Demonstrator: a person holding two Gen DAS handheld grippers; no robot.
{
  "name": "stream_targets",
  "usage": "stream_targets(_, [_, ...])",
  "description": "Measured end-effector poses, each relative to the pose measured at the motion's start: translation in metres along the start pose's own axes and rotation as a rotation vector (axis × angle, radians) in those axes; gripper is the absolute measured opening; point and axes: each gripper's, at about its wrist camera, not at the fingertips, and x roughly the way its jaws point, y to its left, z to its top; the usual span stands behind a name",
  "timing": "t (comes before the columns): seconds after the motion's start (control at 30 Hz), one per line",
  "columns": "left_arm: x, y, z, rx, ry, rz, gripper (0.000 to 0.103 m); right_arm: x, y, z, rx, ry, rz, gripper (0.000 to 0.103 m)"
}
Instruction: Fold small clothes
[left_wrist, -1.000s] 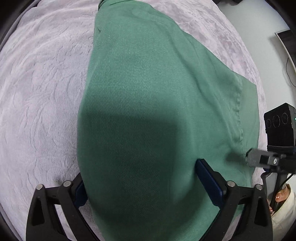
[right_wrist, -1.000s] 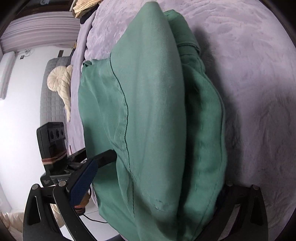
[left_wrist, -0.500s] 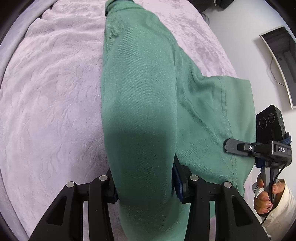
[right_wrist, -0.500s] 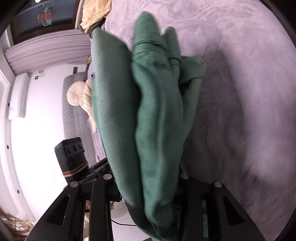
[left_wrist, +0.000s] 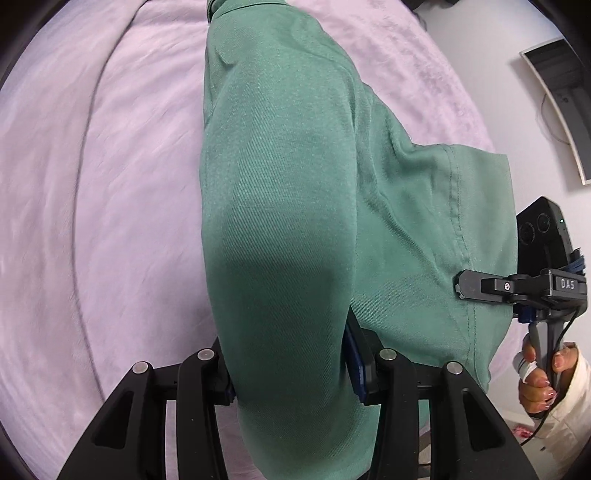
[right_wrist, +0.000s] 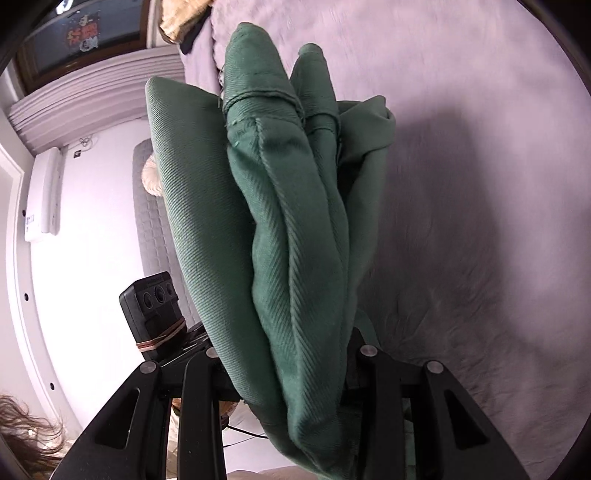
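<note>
A green twill garment (left_wrist: 288, 206) is lifted off the lilac bedspread (left_wrist: 103, 192). My left gripper (left_wrist: 291, 369) is shut on a thick fold of it, the cloth bulging up between the black fingers and hiding the pads. In the right wrist view my right gripper (right_wrist: 291, 369) is shut on the bunched green garment (right_wrist: 295, 229), whose seamed folds stand up in front of the lens. The right gripper (left_wrist: 461, 286) also shows at the right edge of the left wrist view, clamped on the stitched hem, with a hand (left_wrist: 539, 380) on its handle.
The lilac bedspread (right_wrist: 480, 221) spreads under both grippers. A white wall with a framed mirror (left_wrist: 561, 99) lies right of the bed. A grey padded bench with a cream cushion (right_wrist: 151, 177) and a window (right_wrist: 85, 33) sit beyond the bed's left side.
Both grippers closed from wide open onto folds of the green garment, then lifted it off the bed and carried it sideways. The cloth now hangs bunched instead of lying spread.
</note>
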Motion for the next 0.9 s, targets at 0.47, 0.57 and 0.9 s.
stream_targets(0.47, [-0.047,0.058,0.007,-0.093,-0.21,0.151,0.047,-0.019,0.055,0.01,-0.161,-0.281,-0.473,0.058])
stream_targets(0.57, [-0.034,0.064,0.031,-0.138,-0.221,0.182,0.047,0.003,0.057,0.033,-0.166,-0.224,-0.403,0.054])
stream_targets(0.9, [0.018,0.051,0.048,-0.087,-0.199,0.307,0.058,0.044,0.023,0.074,-0.229,-0.114,-0.64,0.004])
